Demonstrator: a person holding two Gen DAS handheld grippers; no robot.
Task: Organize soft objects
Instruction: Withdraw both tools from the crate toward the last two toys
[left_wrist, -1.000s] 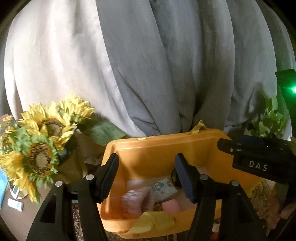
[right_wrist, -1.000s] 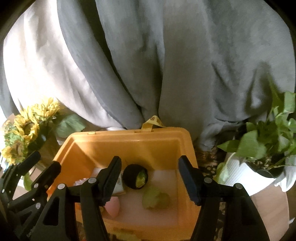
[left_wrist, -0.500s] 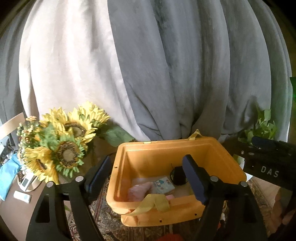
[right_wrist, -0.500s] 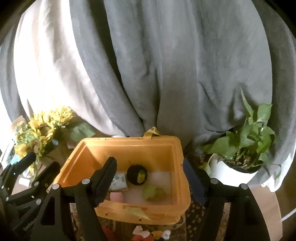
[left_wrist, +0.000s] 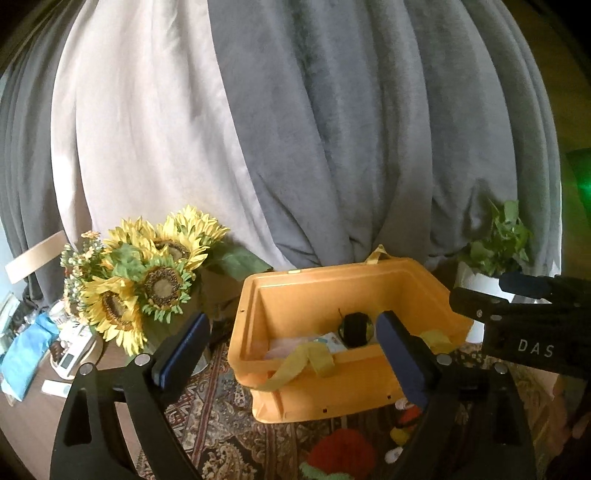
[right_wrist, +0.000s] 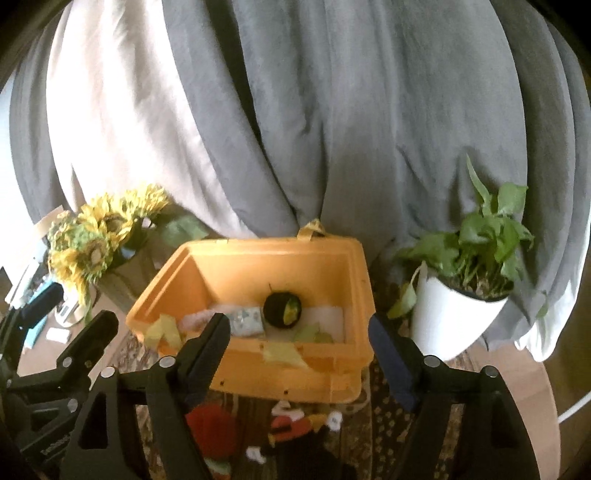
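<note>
Left gripper (left_wrist: 290, 345), jaws opening and empty, before orange bin (left_wrist: 369, 387) holding black ball (left_wrist: 355, 329); sunflowers (left_wrist: 147, 280) left, red plush (left_wrist: 341, 450) on patterned rug (left_wrist: 221, 417).

Heavy grey curtain (left_wrist: 369, 129) across the whole back, hanging in deep folds, with a pale cream panel (left_wrist: 147, 129) to the left catching soft daylight. Patterned rug (left_wrist: 221, 417) on the floor, dark reds and browns. Bunch of sunflowers (left_wrist: 147, 280) at the left, in front of the curtain. Leafy green plant in a white pot (right_wrist: 454, 314) at the right. Brown desk (left_wrist: 26, 417) at the far left, cluttered with small items and a blue cloth (left_wrist: 26, 350).
</note>
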